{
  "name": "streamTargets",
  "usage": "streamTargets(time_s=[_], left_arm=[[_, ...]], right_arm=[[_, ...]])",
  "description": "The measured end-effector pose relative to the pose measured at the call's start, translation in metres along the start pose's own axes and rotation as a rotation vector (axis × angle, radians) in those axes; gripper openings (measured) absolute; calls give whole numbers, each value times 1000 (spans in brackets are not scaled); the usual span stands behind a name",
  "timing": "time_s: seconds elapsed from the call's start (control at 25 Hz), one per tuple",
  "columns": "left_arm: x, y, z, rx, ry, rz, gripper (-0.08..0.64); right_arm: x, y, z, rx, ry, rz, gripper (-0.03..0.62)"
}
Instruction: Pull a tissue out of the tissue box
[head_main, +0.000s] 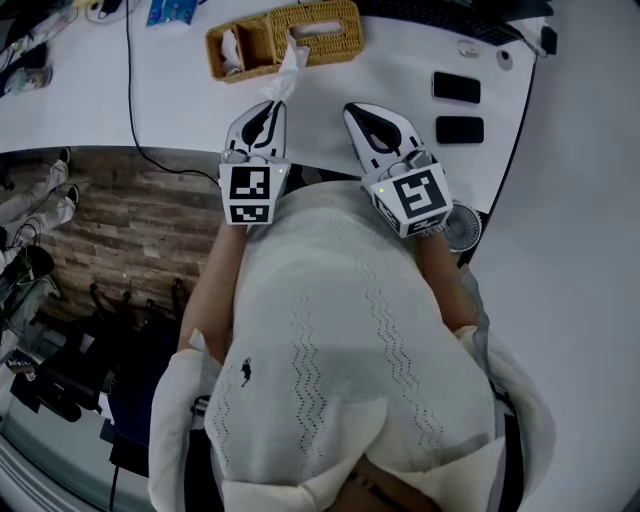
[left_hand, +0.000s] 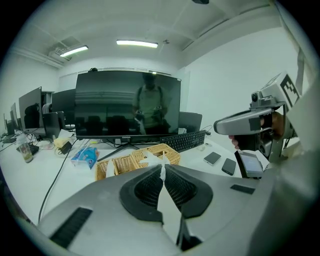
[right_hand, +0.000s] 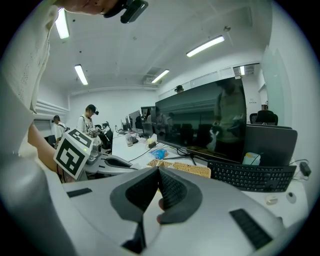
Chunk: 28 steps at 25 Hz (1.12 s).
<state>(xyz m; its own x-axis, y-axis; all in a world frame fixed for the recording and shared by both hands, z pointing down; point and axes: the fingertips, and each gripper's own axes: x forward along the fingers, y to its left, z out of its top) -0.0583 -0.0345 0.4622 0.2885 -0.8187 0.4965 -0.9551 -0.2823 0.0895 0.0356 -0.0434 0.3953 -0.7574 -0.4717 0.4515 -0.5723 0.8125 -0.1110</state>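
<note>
Looking down, head view: white bench (head_main: 80, 110), its near edge running under both grippers; wood floor (head_main: 120, 220) at the left.
Box: wicker box (head_main: 310, 30) towards the back of the bench; tissue (head_main: 290, 65) stretched from its slot to the tips of the left gripper (head_main: 273, 103).
Right gripper (head_main: 350, 107): just beside the left one, apart from the tissue, over bare bench.
Room: bare bench between the box and two phones (head_main: 456, 87) at the right; cable (head_main: 130, 90) crossing at the left, well apart from the box.
Left gripper view: jaws pressed together, pinching a strip of tissue (left_hand: 163, 171); box just beyond the tips.
Only here: monitor (left_hand: 127, 102) and keyboard (left_hand: 187, 141) behind the box; blue packet (left_hand: 85, 156) left of it; the right gripper side-on at the right, held in a hand (left_hand: 272, 125).
Right gripper view: jaws pressed together at the tips, on each other; box (right_hand: 185, 169) beyond them.
Only here: people (right_hand: 90, 120) standing far back in the room; the left gripper's marker cube (right_hand: 75, 152) close at the left.
</note>
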Motion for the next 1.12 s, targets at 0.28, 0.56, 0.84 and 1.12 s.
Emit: streamTargets(time_s=[0.28,0.56,0.84,1.12], left_arm=[[-7,-3,3,0,-13,-18,20],[-16,-1,1,-12,-17,-27,20],[-19,-2,7,-4,-32,-39,20],[-24,-6,14,8,-52,-54,20]], right_arm=[[4,-1,2,-12,8,-1,2],[6,2,6,-34,11,-2,2],[3,3,9,-29,2,-16,2],[-5,1,13,-13,-16,-35,2]])
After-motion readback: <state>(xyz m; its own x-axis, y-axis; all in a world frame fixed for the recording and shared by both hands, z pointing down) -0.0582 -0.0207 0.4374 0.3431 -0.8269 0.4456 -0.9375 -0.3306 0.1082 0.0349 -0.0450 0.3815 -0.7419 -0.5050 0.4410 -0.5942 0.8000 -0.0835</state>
